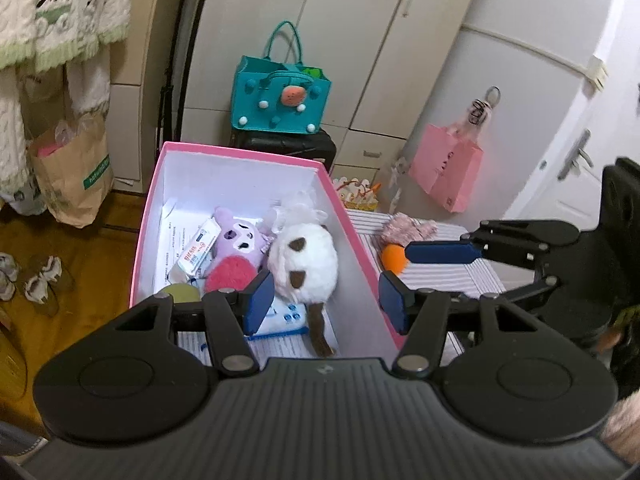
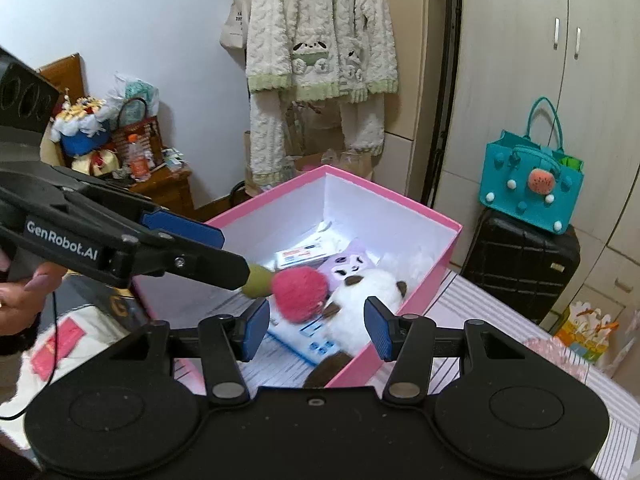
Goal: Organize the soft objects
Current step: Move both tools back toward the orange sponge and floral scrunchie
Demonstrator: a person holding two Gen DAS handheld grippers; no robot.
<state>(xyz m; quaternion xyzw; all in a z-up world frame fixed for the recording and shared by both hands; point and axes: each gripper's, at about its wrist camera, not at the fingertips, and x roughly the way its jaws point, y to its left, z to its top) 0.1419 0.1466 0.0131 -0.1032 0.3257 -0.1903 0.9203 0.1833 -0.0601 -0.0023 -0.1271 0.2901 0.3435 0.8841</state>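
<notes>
Both your grippers, left gripper (image 1: 326,300) and right gripper (image 2: 316,328), hang empty with jaws apart above the pink box (image 1: 348,216) already holding three plush toys (image 1: 304,264), while a pink fluffy toy (image 1: 408,228) and orange ball (image 1: 394,259) wait right of it.

Striped tabletop (image 1: 448,276) carries pink box (image 1: 348,216); orange ball (image 1: 393,259), pink fluffy toy (image 1: 404,227) beside it.

Both grippers are matte black with blue pads and silver pivot screws; left gripper (image 2: 192,236) has white "GenRobot.AI" lettering down its side, thin black cable trailing behind it. Right gripper (image 2: 316,328) looks identical.
</notes>
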